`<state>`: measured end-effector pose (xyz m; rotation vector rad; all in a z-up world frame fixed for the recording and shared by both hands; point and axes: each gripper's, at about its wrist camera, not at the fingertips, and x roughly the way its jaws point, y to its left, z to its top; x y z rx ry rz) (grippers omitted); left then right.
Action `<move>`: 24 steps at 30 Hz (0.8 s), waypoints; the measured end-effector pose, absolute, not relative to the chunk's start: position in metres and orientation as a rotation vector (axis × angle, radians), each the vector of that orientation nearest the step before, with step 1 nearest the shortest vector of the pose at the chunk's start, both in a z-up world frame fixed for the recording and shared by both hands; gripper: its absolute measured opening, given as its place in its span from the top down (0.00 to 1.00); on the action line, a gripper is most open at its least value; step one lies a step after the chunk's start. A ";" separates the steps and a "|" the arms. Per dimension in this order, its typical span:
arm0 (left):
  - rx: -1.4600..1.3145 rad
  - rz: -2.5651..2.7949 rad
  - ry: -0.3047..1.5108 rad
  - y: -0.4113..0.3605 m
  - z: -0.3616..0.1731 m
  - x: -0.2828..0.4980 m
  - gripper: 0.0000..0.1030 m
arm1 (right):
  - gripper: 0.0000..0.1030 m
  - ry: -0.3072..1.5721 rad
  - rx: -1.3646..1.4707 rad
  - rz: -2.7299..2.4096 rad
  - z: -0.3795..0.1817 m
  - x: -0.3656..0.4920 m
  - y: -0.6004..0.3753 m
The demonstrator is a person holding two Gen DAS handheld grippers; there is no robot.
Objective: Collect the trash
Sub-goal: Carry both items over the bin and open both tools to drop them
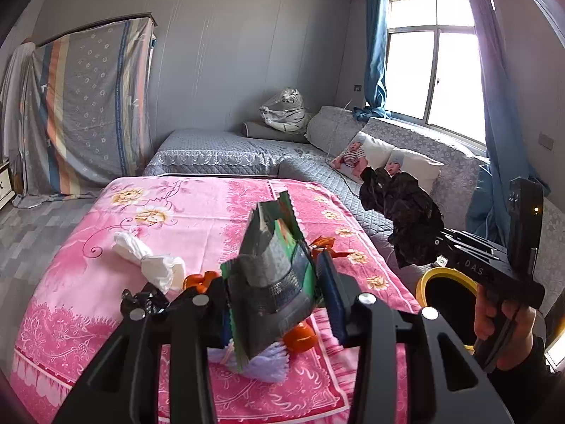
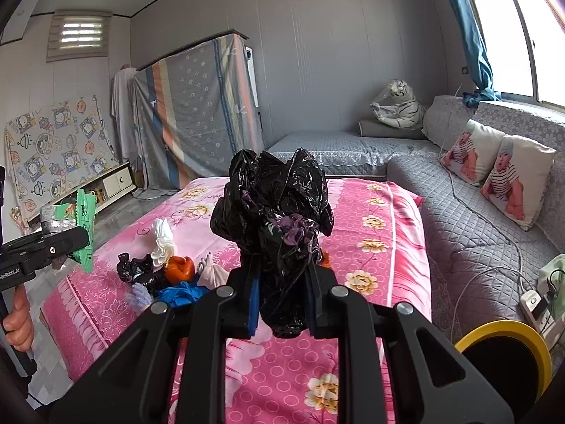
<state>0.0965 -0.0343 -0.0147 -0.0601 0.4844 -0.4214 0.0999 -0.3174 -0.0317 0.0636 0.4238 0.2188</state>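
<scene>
My left gripper (image 1: 273,282) is shut on a crumpled green and silver snack wrapper (image 1: 272,243), held above the pink-covered table (image 1: 212,205). My right gripper (image 2: 282,282) is shut on a bunched black plastic bag (image 2: 279,198), also lifted over the table. In the left wrist view this black bag (image 1: 402,212) hangs to the right, above a bin with a yellow rim (image 1: 445,274). On the cloth lie a white tissue (image 1: 148,258), orange scraps (image 2: 180,268), a small black bag (image 2: 136,270), a blue glove (image 2: 180,291) and a lavender tuft (image 1: 268,364).
A grey quilted corner sofa (image 2: 469,233) runs along the right and back, with two printed pillows (image 2: 508,180) and a plush tiger (image 2: 399,106). A power strip (image 2: 536,307) with cables lies by the yellow-rimmed bin (image 2: 512,332). A sheet-covered cabinet (image 2: 197,113) stands at the back left.
</scene>
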 end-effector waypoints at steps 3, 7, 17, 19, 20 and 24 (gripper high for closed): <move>-0.052 -0.462 0.481 -0.056 -0.011 0.102 0.63 | 0.82 0.411 0.076 0.187 -0.029 0.093 -0.334; -0.038 -0.520 0.481 -0.085 -0.006 0.110 0.63 | 0.82 0.399 0.100 0.137 -0.028 0.085 -0.358; 0.005 -0.646 0.491 -0.166 -0.004 0.127 0.63 | 0.82 0.375 0.137 -0.004 -0.029 0.060 -0.417; 0.013 -0.672 0.496 -0.183 -0.006 0.130 0.63 | 0.82 0.374 0.146 -0.031 -0.031 0.054 -0.428; 0.015 -0.689 0.501 -0.192 -0.007 0.131 0.63 | 0.82 0.374 0.152 -0.045 -0.032 0.051 -0.434; 0.035 -0.751 0.522 -0.227 -0.014 0.136 0.63 | 0.82 0.383 0.177 -0.108 -0.039 0.042 -0.459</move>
